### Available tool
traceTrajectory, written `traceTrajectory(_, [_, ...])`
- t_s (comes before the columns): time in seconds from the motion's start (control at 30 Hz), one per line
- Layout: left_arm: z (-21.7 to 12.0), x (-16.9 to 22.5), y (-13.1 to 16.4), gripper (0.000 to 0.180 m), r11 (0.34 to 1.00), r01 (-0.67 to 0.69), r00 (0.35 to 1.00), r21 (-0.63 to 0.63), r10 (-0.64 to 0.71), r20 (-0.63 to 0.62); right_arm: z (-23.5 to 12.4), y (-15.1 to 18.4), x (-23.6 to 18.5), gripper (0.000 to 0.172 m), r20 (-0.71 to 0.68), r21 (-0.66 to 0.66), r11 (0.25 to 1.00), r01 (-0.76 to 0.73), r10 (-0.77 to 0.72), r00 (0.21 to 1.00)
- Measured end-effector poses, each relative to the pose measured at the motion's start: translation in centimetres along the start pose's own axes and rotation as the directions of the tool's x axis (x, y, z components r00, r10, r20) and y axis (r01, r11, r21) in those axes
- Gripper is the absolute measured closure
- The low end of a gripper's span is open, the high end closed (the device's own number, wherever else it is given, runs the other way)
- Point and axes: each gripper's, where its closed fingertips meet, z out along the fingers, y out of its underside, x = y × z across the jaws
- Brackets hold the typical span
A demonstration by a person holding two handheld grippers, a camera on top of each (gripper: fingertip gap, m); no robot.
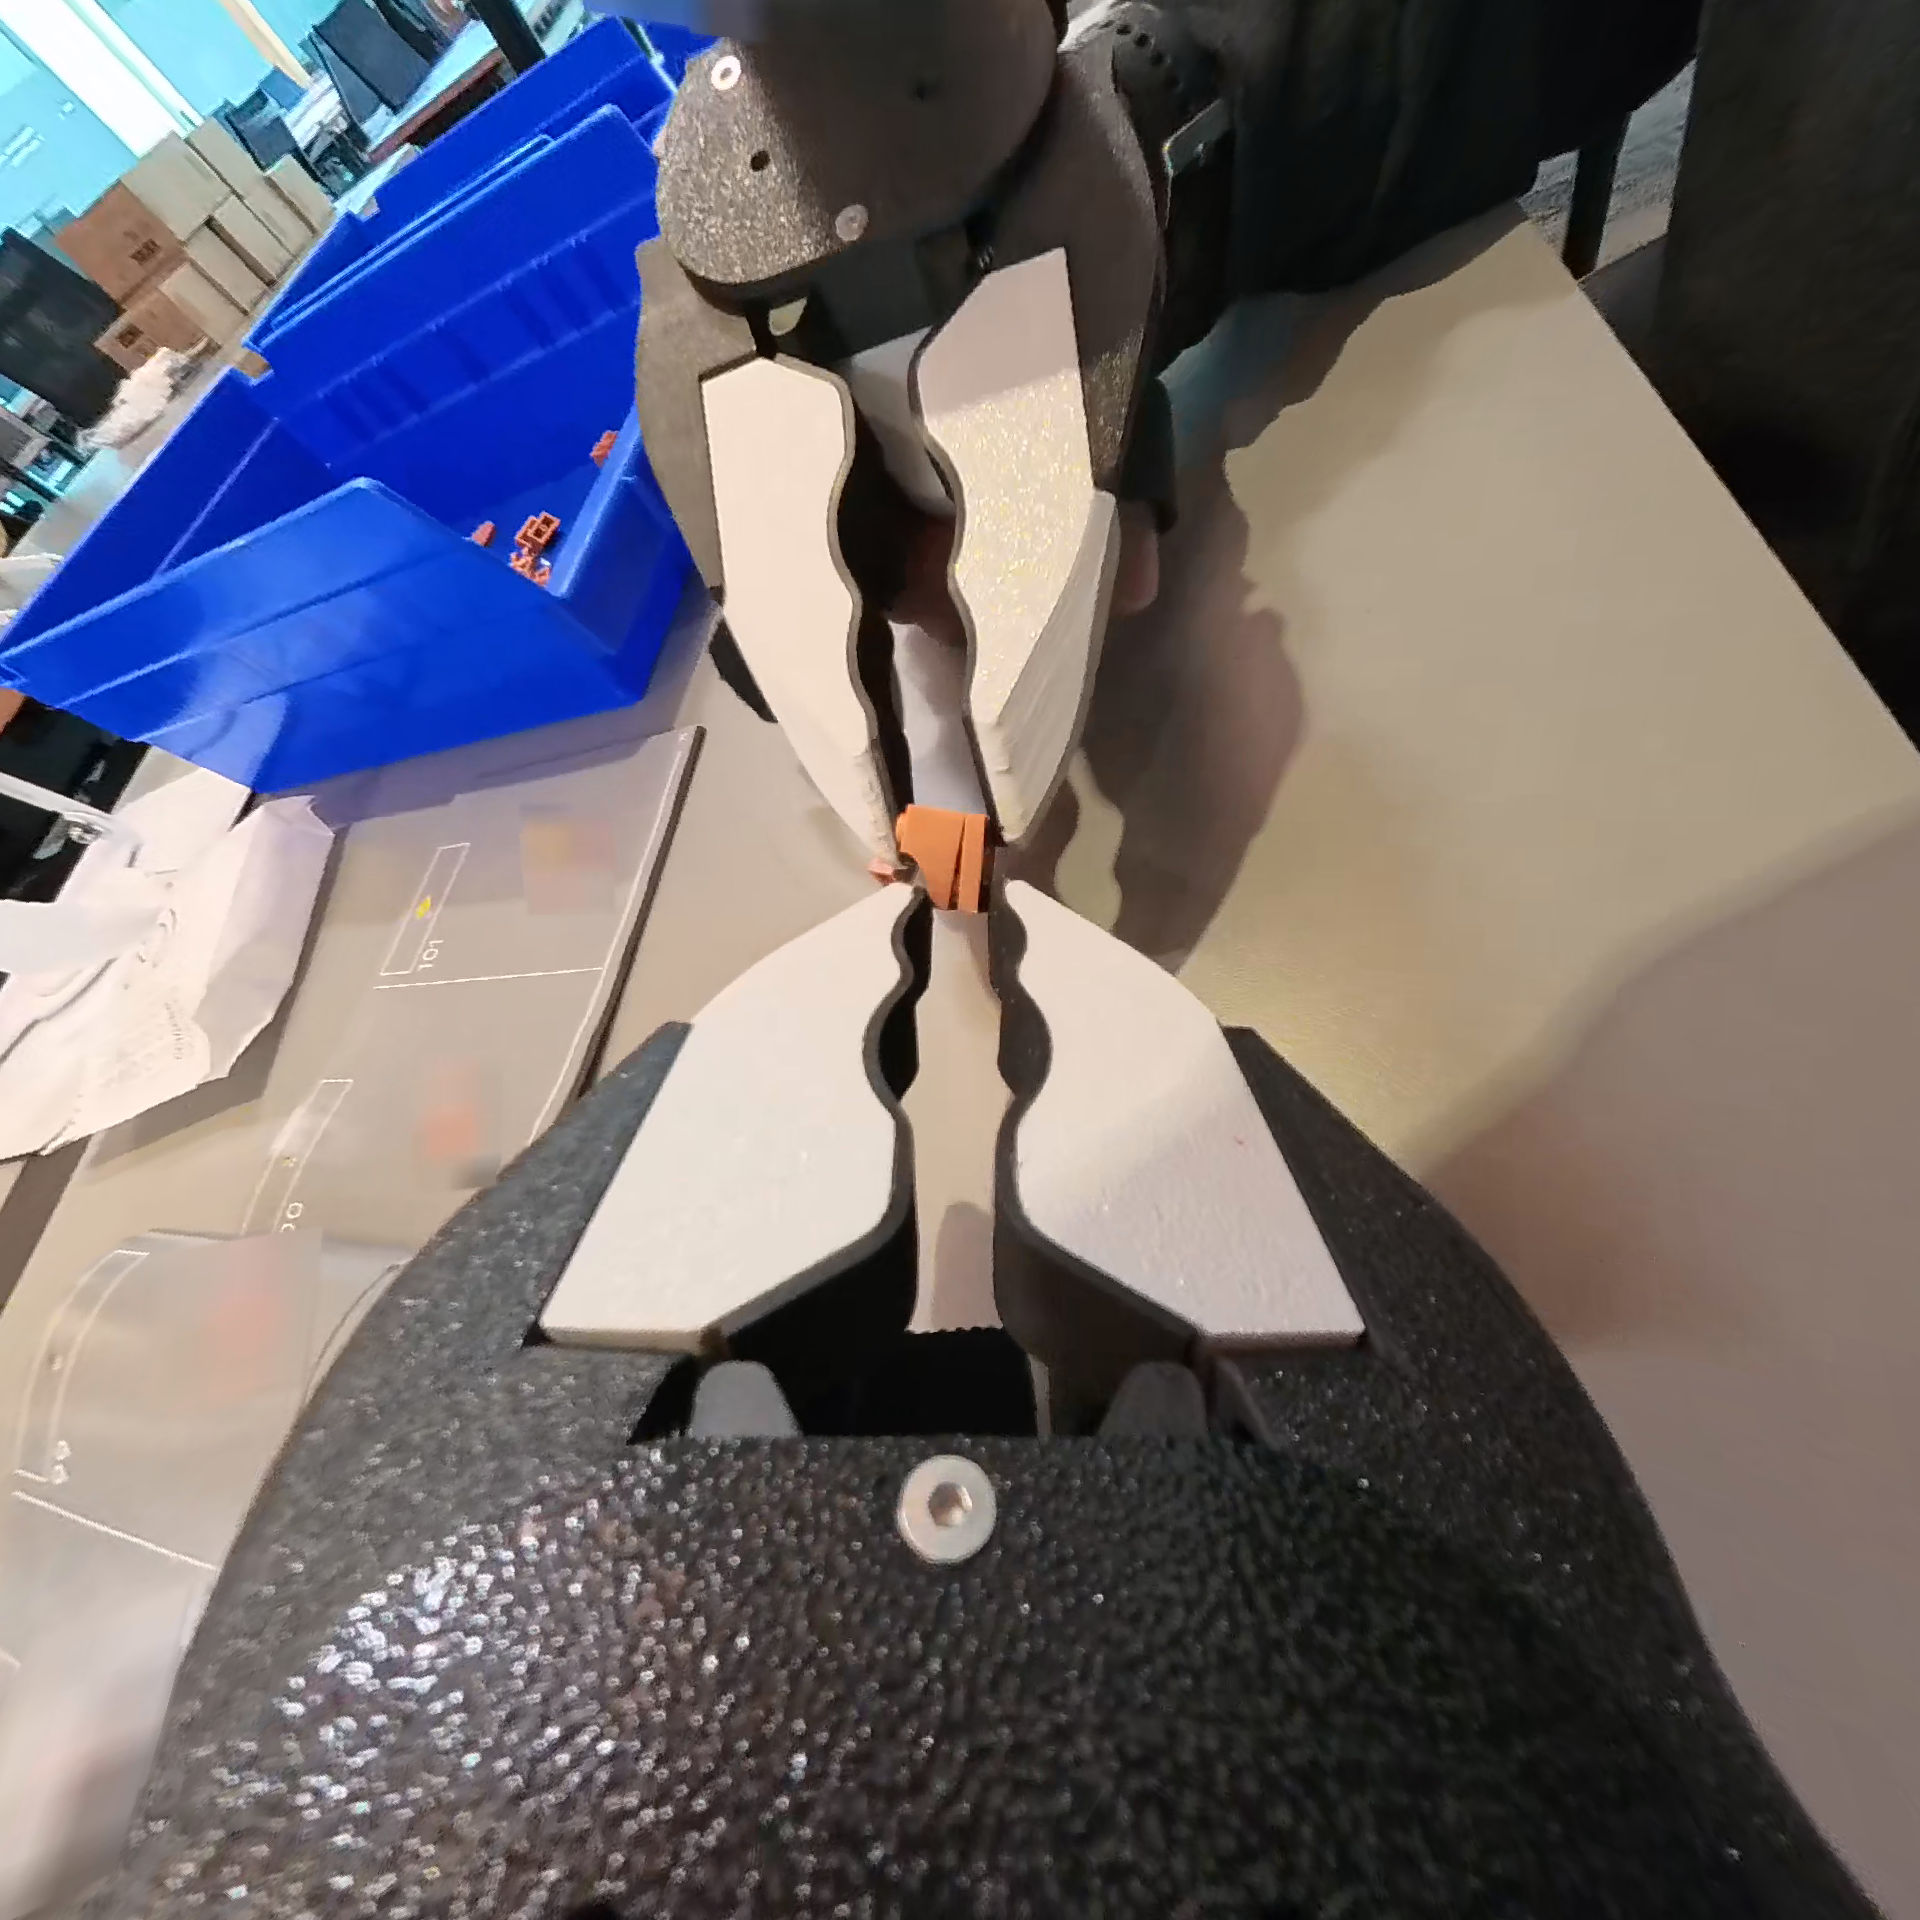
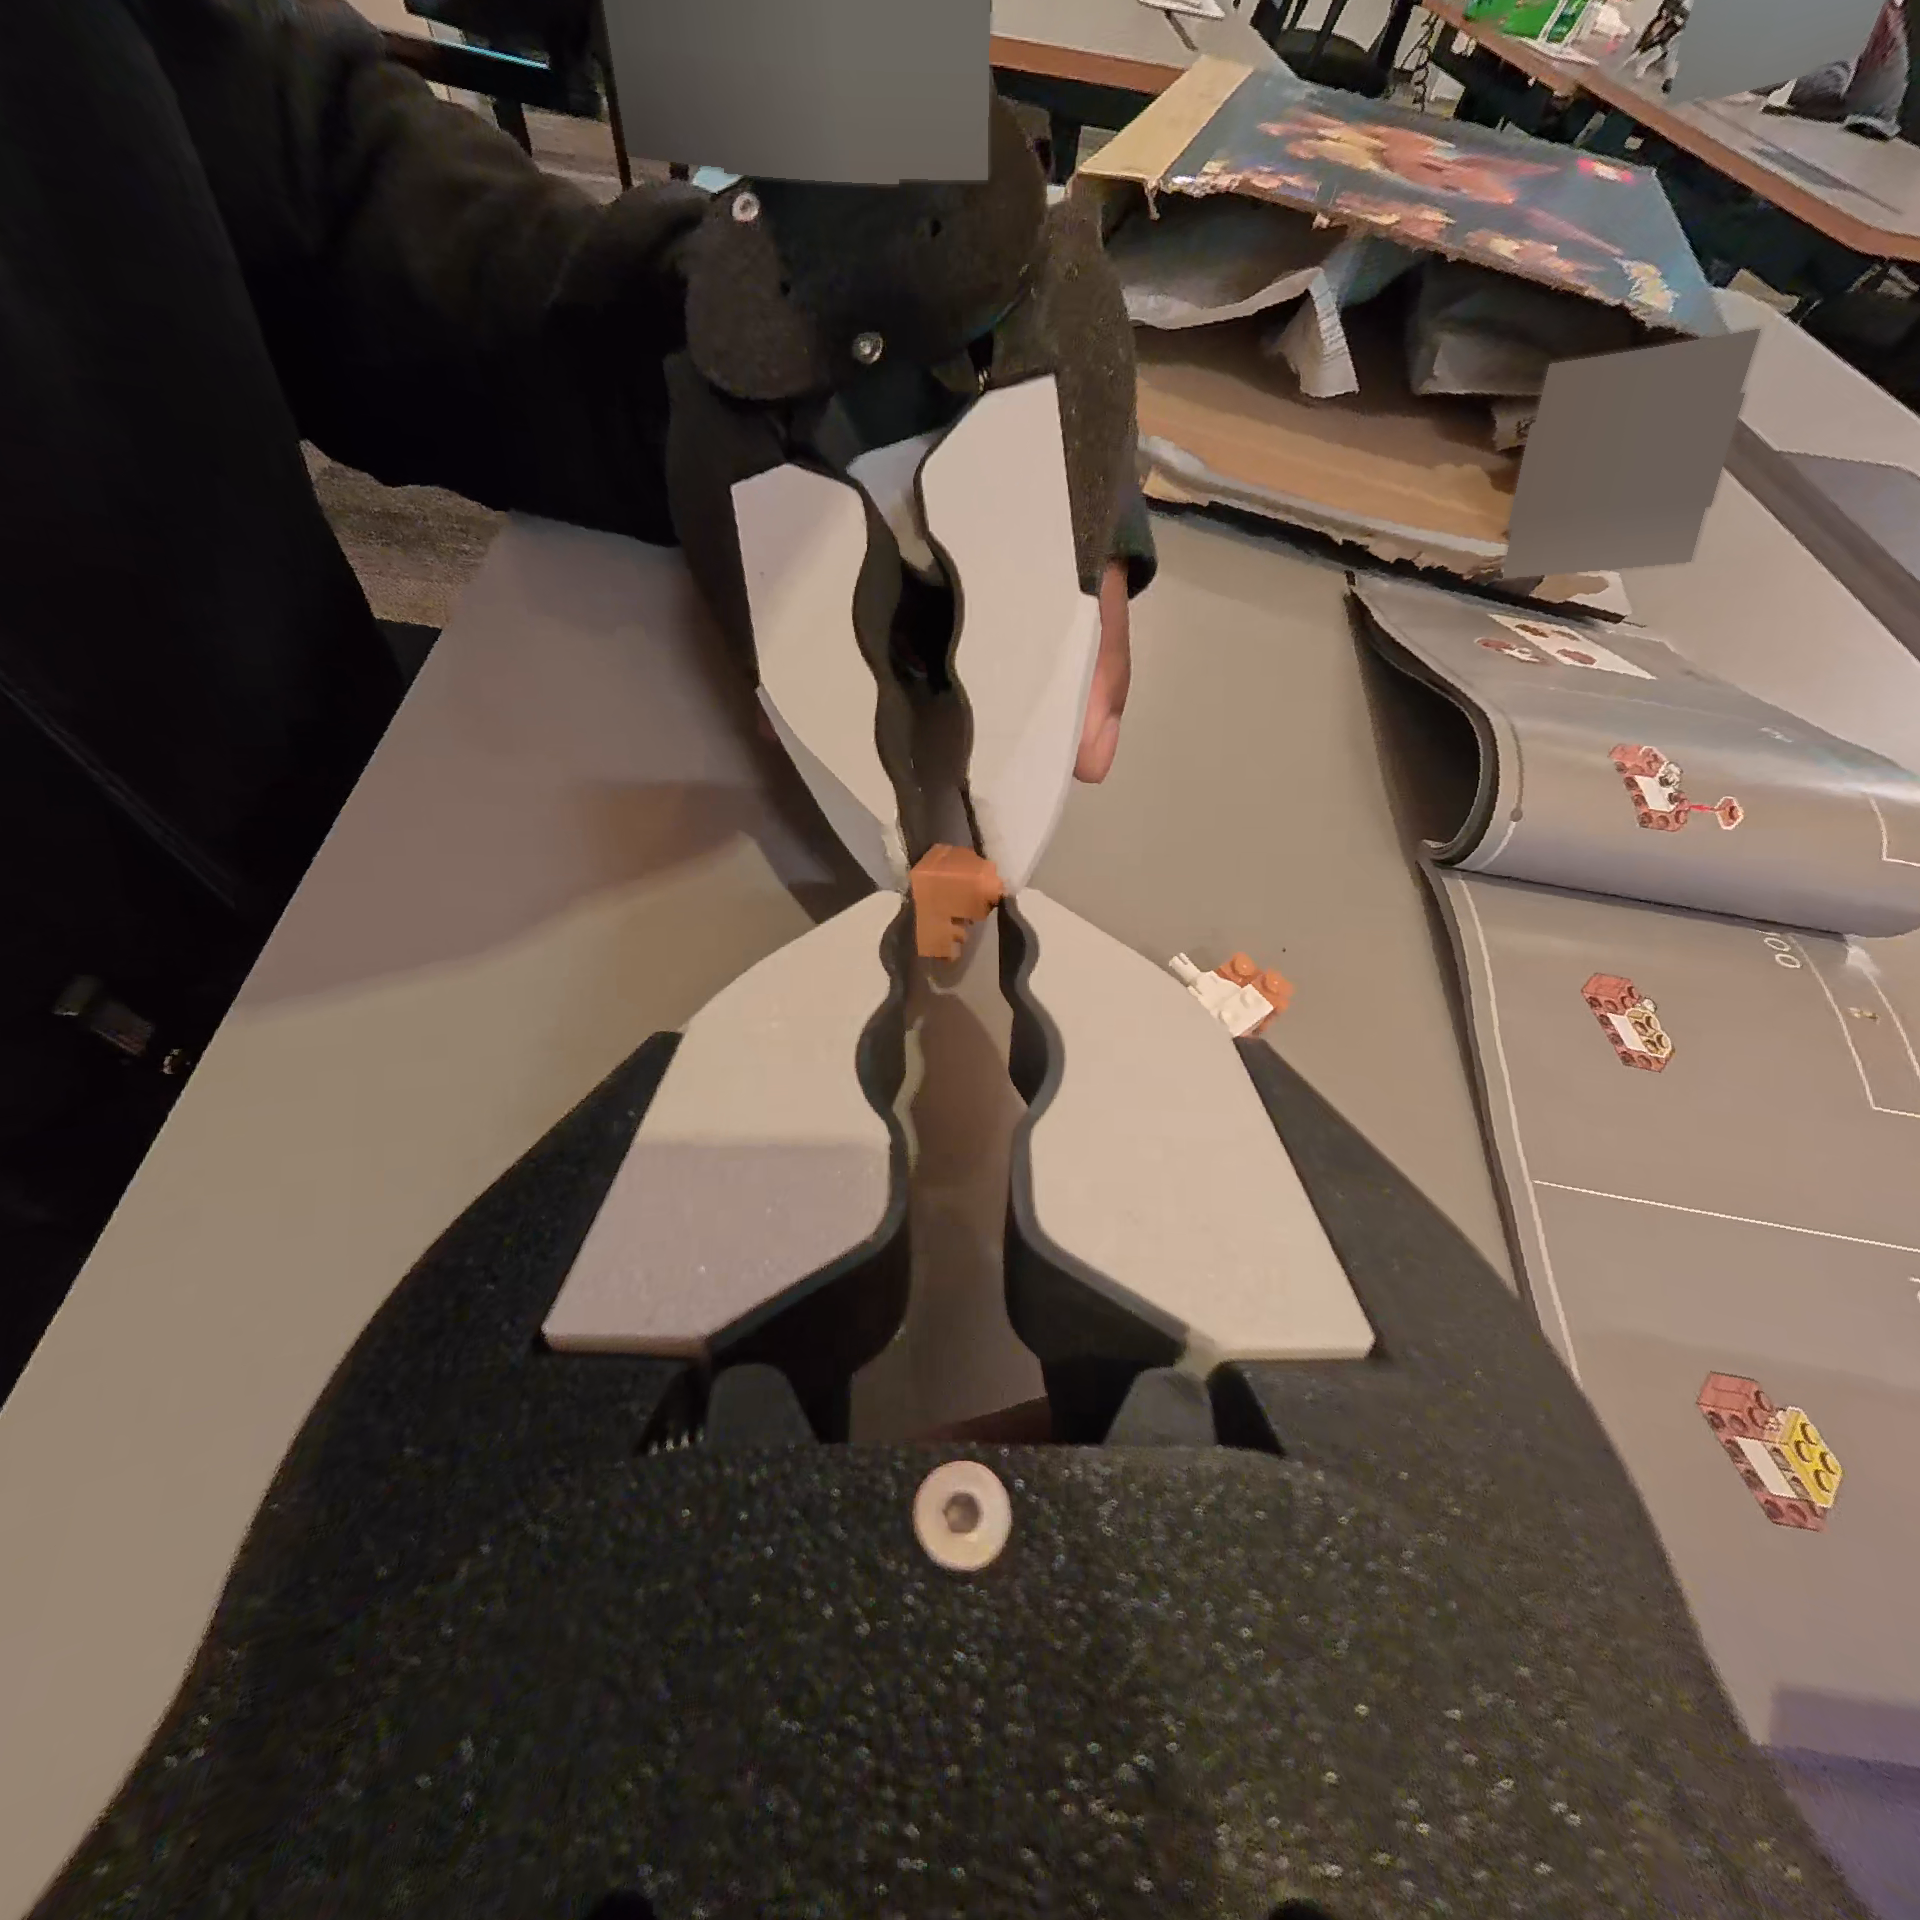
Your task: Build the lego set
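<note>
Brick assembly (image 1: 943, 860), small and orange-brown, is held in the air above the grey surface (image 1: 1455, 727), pinched from both sides where the two tools meet tip to tip. From the left wrist view it shows a rounded stud end on the left and thin plate-like slabs on the right, edges upright. From the right wrist view (image 2: 951, 899) it shows a blocky top with a stepped lower part that hangs down toward the surface; its long axis there runs roughly up and down.

Left tool (image 1: 951, 904): jaws nearly closed, pads pressing the lower part of the assembly. Right tool (image 2: 951, 909): jaws narrowed on the same assembly, fingertips (image 2: 883, 914) against its sides. Each tool appears opposite in the other's view, with a dark sleeve (image 2: 416, 312) behind it.

Nearby: small white and orange brick cluster (image 2: 1236, 992) on the surface, just right of the right tool. Open instruction booklet (image 2: 1662, 1039) to the right, with printed brick diagrams; writing too small to read. Torn cardboard box (image 2: 1403, 260) at the far right. Blue bins (image 1: 416, 520) at the far left, with a few orange pieces inside. Crumpled white paper (image 1: 125, 987) lies near the bins.
</note>
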Motion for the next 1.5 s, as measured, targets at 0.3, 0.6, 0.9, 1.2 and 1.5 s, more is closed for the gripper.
traceTrajectory(0.3, [-0.1, -0.1, 0.1, 0.173, 1.000, 0.003, 1.000, -0.018, -0.003, -0.003, 0.1, 0.1, 0.0, 0.159, -0.003, -0.010, 1.000, -0.008, 0.008, 1.000])
traceTrajectory(0.6, [-0.1, 0.0, 0.0, 0.174, 1.000, 0.013, 1.000, -0.013, -0.014, -0.010, 0.1, 0.1, -0.1, 0.159, 0.001, -0.009, 1.000, -0.009, 0.009, 1.000])
traceTrajectory(0.9, [0.4, 0.1, 1.6, 0.174, 0.991, 0.096, 0.994, -0.091, -0.100, -0.040, 0.5, 1.0, 0.5, 0.147, -0.092, -0.083, 0.989, 0.120, -0.128, 0.988])
traceTrajectory(1.2, [0.6, 0.5, 1.8, 0.174, 0.987, 0.116, 0.990, -0.112, -0.124, -0.066, 0.9, 1.3, 0.4, 0.157, -0.103, -0.118, 0.980, 0.163, -0.175, 0.979])
traceTrajectory(1.5, [0.7, 0.6, 1.8, 0.174, 0.985, 0.123, 0.988, -0.122, -0.133, -0.077, 0.9, 1.5, 0.4, 0.157, -0.088, -0.134, 0.984, 0.120, -0.133, 0.987])
